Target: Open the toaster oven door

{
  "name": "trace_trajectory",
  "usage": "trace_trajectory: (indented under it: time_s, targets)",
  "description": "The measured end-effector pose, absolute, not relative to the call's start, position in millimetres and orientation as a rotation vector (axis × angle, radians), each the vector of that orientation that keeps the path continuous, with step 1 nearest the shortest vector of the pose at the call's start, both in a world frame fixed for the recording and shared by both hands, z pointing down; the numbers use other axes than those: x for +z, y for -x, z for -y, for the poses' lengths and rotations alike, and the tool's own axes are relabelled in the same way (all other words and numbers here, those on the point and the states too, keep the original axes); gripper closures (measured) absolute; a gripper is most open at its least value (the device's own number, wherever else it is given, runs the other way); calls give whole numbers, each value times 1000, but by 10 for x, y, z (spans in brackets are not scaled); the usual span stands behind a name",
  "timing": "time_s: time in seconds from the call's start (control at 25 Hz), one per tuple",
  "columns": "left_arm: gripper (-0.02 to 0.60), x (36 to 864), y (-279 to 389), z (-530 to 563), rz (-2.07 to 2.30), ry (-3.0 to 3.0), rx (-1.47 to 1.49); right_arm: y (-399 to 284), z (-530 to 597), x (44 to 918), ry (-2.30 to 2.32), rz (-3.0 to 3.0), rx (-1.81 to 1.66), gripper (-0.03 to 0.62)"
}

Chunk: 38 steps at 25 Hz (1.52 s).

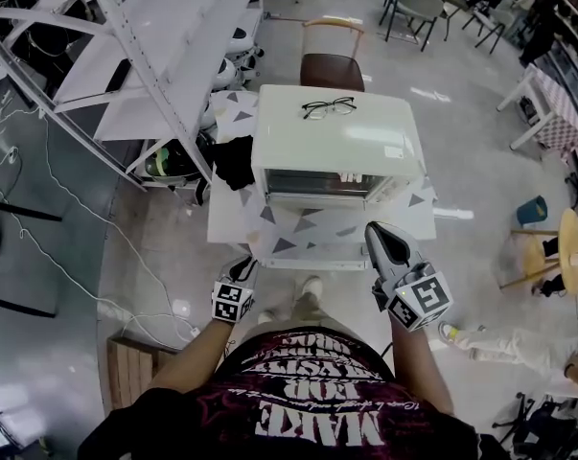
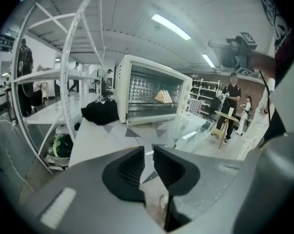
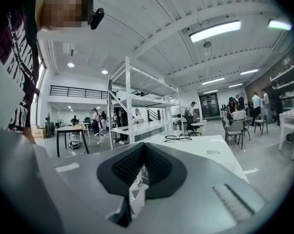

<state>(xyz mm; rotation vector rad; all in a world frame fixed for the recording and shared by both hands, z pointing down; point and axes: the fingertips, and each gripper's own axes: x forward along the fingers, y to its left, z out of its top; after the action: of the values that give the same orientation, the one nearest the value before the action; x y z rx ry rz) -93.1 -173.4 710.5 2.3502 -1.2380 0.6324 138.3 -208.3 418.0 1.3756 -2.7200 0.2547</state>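
While both claws hang at the near edge, clear of everything, left gripper has its jaws slightly apart with nothing between; right gripper has its jaws closed tip to tip, empty. White table with grey triangles carries the toaster oven mid-top, door upright. Black cloth just left of it, glasses on top. Shelf rack stands left, chair behind, glossy grey floor around
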Motion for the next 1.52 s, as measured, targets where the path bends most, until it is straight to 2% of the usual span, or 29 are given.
trace_trajectory:
  time_s: [0.08,0.12,0.48,1.2,1.52]
  targets:
    - [575,6886,877,1790,1250,-2399,615,-1355,2080,4182,-1373,2719,236,571]
    - [581,6771,845,1816,1251,-2424,599,-1338,2076,4176,-1370,2720,226,571]
    - [581,5716,715,2091,1286,-2554,356,-1265,2040,4174,-1384,2719,219,571]
    - [581,4259,597,2105,1327,-2739,229,-1231,1858,3991,-1427,2705,151,571]
    - [581,3882,626,2052,1321,-2775,185,-1210,1777,3939,-1450,2686,135,571]
